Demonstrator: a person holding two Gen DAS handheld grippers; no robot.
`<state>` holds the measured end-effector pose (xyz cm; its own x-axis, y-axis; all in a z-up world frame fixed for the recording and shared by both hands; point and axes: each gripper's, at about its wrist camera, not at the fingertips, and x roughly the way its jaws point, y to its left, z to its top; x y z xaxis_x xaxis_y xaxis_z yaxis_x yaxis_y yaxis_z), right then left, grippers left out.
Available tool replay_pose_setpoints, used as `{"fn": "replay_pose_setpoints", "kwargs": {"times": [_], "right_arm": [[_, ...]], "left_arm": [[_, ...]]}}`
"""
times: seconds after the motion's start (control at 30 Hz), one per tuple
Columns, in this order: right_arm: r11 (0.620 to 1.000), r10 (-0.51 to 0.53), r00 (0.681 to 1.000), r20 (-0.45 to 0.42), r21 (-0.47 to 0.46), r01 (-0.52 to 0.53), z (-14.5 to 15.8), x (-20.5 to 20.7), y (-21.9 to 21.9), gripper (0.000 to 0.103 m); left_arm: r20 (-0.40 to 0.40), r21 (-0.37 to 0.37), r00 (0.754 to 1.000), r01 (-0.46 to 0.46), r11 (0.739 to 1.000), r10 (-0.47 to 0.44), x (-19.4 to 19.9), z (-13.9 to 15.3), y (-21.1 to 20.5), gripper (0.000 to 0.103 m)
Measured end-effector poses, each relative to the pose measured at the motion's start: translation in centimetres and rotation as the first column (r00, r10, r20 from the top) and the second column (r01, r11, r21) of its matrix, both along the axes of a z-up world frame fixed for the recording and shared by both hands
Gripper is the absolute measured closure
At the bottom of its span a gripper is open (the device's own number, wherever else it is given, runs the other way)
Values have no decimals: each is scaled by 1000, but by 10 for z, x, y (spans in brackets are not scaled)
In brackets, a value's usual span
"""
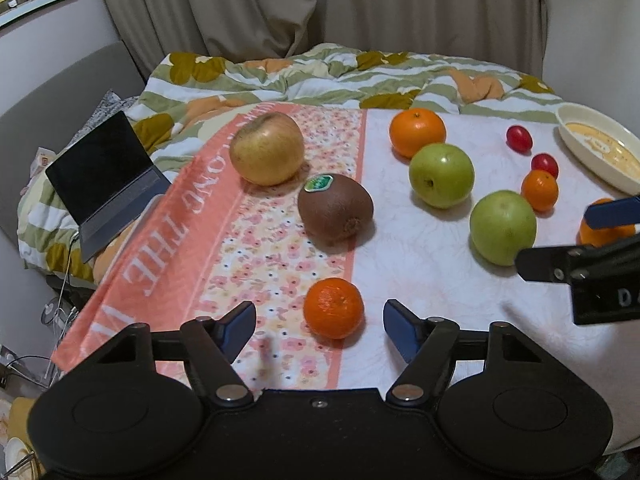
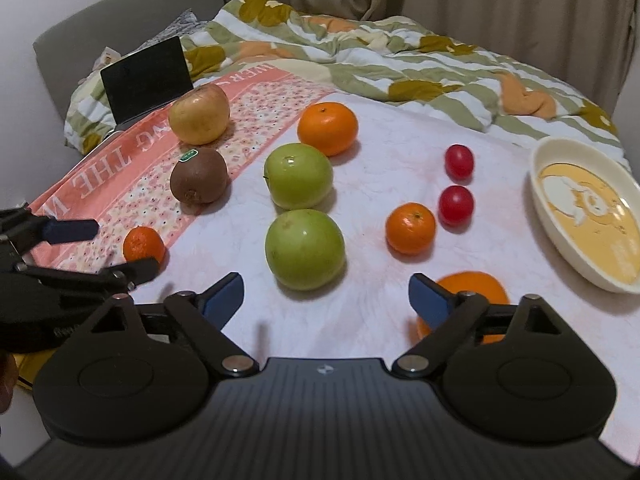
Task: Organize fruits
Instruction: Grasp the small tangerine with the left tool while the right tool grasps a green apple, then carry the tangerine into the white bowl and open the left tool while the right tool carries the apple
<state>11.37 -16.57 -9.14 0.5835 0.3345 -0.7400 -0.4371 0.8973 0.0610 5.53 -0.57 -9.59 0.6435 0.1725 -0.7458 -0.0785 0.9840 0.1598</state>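
**Hand-held grippers spread over the fruit: inspection at this moment**

Left hand-held gripper point(image 1: 319, 326), seen from its own wrist camera: jaws spread, with the small mandarin point(image 1: 333, 308) lying on the cloth between them; the blue pads stand clear of it on both sides. Beyond it lie the kiwi point(image 1: 335, 209) and the yellow apple point(image 1: 267, 149), both on the pink floral band of the cloth point(image 1: 168, 216). Further right I note two green apples, the near one point(image 1: 503, 227) and the far one point(image 1: 441, 175), and a large orange point(image 1: 417, 132). My right hand-held gripper point(image 1: 560, 236) enters from the right edge.

Right wrist view: the right hand-held gripper point(image 2: 326, 298) is spread, nothing between the pads. Its right finger partly covers another orange point(image 2: 474, 286), blurred. The nearer green apple point(image 2: 305, 249) sits just ahead of it. Two cherry tomatoes point(image 2: 456, 205) lie beside a small orange point(image 2: 410, 228). The cream dish point(image 2: 548, 216) rests at the right, holding no fruit.
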Motion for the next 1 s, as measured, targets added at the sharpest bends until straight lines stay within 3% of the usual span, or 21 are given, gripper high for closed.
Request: {"fn": "replay_pose_setpoints", "kwargs": {"times": [0.2, 0.23, 0.7, 0.73, 1.0], "right_arm": [[1000, 14, 1000, -13, 28, -13, -8, 12, 4, 10], [999, 17, 1000, -15, 32, -17, -9, 14, 4, 13], [998, 42, 999, -2, 42, -42, -18, 26, 20, 29], [999, 40, 999, 3, 36, -41, -18, 26, 21, 34], [998, 46, 999, 17, 38, -46, -12, 21, 16, 35]], "left_arm": [[-18, -10, 1000, 2, 1000, -3, 7, -9, -3, 55], [-23, -14, 1000, 2, 1000, -2, 8, -11, -4, 63], [-18, -27, 1000, -16, 1000, 16, 3, -9, -5, 64], [-18, -27, 1000, -17, 999, 16, 3, -9, -5, 64], [4, -26, 1000, -17, 999, 17, -1, 3, -8, 64]]}}
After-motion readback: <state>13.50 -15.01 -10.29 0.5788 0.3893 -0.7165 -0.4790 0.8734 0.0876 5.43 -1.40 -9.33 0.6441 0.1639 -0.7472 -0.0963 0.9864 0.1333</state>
